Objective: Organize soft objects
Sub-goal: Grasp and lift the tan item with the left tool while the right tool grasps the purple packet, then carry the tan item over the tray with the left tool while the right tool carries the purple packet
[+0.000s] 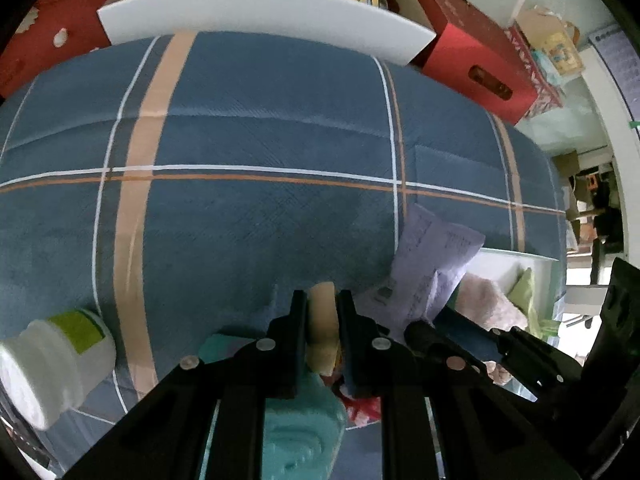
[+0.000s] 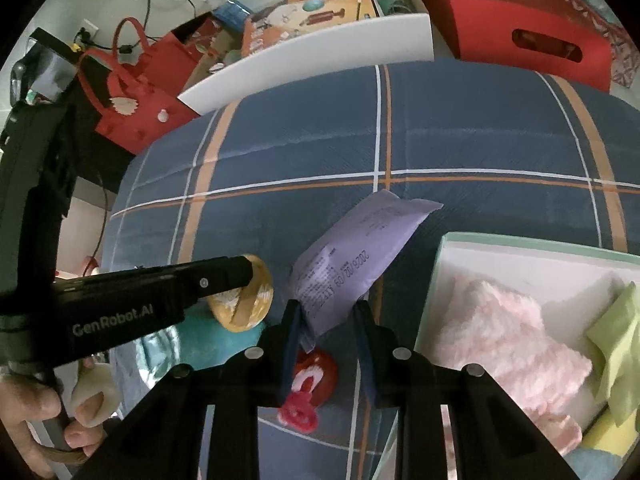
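Observation:
My left gripper (image 1: 322,300) is shut on a tan, bun-shaped soft toy (image 1: 322,332), held just above the blue plaid bedcover (image 1: 260,120). The right wrist view shows the same bun (image 2: 248,308) in the left gripper (image 2: 250,280). Under it lies a teal soft toy (image 1: 304,440). My right gripper (image 2: 326,312) is shut on the lower end of a purple soft packet (image 2: 360,252), which slants up and away from it. A red soft toy (image 2: 312,380) lies on the cover below the right fingers. The right gripper (image 1: 420,330) shows beside the packet (image 1: 432,264) in the left wrist view.
A white box (image 2: 460,256) at the right holds a pink fluffy piece (image 2: 508,344) and a green cloth (image 2: 616,344). A white jar (image 1: 56,360) lies at the left. Red boxes (image 2: 520,28), a red bag (image 2: 136,100) and a white board (image 1: 260,12) line the far edge.

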`<action>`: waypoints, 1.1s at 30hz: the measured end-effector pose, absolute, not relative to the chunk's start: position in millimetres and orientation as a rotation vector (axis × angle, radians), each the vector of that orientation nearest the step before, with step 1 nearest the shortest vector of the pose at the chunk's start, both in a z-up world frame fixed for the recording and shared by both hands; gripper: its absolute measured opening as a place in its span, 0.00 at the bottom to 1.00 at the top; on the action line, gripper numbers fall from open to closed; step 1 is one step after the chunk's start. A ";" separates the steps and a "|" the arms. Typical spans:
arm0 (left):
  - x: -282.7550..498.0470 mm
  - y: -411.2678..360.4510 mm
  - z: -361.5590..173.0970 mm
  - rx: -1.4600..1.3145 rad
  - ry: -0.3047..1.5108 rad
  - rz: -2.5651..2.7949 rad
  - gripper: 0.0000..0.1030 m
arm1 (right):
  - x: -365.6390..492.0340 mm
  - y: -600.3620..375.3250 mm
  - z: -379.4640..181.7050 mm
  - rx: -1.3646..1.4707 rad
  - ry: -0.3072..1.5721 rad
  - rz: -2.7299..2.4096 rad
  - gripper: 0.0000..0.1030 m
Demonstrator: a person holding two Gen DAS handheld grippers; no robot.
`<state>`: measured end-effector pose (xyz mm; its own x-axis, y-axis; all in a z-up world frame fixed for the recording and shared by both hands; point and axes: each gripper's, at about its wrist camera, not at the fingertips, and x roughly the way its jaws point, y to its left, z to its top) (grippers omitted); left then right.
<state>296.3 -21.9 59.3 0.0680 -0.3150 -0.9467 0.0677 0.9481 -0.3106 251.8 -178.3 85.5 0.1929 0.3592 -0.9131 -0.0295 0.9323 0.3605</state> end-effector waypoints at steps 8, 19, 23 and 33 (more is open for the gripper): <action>267.7 -4.6 88.1 -0.261 1.422 -0.277 0.15 | 225.9 -181.2 114.7 0.270 1.314 0.295 0.28; 235.9 -4.6 128.4 -0.306 1.365 -0.283 0.15 | 197.9 -192.9 154.3 0.265 1.261 0.291 0.28; 222.0 -11.8 137.5 -0.307 1.357 -0.294 0.15 | 188.5 -199.5 166.4 0.265 1.243 0.288 0.28; 198.5 -50.3 154.3 -0.280 1.345 -0.339 0.15 | 163.1 -240.0 190.9 0.285 1.198 0.255 0.28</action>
